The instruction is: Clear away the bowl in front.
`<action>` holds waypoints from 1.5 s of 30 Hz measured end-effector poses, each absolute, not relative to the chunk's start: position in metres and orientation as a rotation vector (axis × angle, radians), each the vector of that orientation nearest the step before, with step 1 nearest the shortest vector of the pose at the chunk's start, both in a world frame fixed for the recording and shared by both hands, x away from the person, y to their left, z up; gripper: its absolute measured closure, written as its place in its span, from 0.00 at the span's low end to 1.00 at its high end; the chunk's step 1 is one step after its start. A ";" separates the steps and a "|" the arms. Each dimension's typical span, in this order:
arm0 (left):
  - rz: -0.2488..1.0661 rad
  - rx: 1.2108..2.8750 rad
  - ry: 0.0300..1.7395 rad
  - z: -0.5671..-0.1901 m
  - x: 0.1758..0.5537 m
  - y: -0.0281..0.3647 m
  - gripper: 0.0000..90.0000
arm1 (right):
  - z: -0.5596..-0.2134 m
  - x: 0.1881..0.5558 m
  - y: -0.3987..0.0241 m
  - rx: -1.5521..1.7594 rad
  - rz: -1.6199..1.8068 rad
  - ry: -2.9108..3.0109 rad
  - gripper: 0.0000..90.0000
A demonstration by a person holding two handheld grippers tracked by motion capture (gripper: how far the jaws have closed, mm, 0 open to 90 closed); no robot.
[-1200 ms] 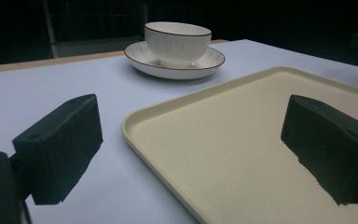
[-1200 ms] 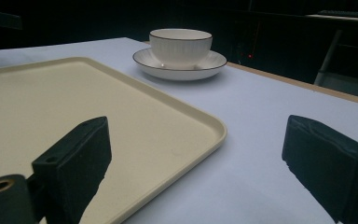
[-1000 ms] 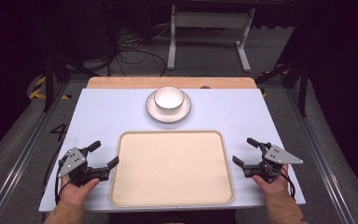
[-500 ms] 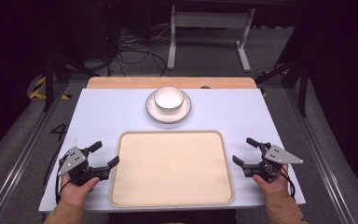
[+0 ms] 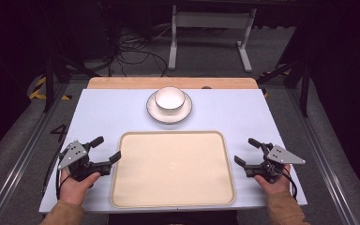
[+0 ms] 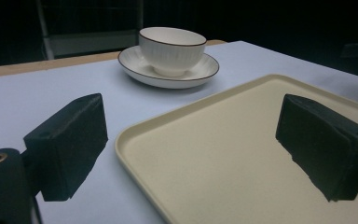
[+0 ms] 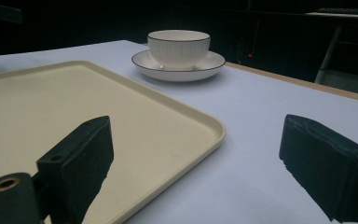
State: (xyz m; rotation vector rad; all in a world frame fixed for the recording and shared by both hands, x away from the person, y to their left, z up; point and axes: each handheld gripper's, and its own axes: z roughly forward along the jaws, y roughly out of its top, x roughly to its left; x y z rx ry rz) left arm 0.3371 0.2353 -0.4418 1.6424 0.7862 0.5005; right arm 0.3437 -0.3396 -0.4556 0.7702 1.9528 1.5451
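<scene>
While both hands rest at the near edge: desk (image 5: 108, 112) | cream tray (image 5: 173, 168), near-centre | saucer (image 5: 169, 110) bearing bowl (image 5: 169, 99), far edge | left gripper (image 5: 107, 151), right gripper (image 5: 247, 151), both wide open, empty, flanking tray.

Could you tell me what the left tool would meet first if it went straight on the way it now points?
Probably the left rim of the cream rectangular plastic tray; the left tool straddles it, jaws open. Depth is uncertain.

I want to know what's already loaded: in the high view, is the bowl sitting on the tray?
No, the bowl sits on a saucer on the table beyond the tray, which is bare.
</scene>
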 end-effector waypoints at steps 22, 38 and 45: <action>0.527 1.644 0.728 -0.395 0.347 0.225 0.12 | -0.455 0.344 -0.337 0.760 1.519 1.977 0.11; 0.503 1.652 0.696 -0.375 0.365 0.215 0.14 | -0.455 0.345 -0.339 0.784 1.529 1.959 0.09; 0.504 1.664 0.656 -0.358 0.372 0.207 0.15 | -0.455 0.345 -0.339 0.786 1.531 1.957 0.09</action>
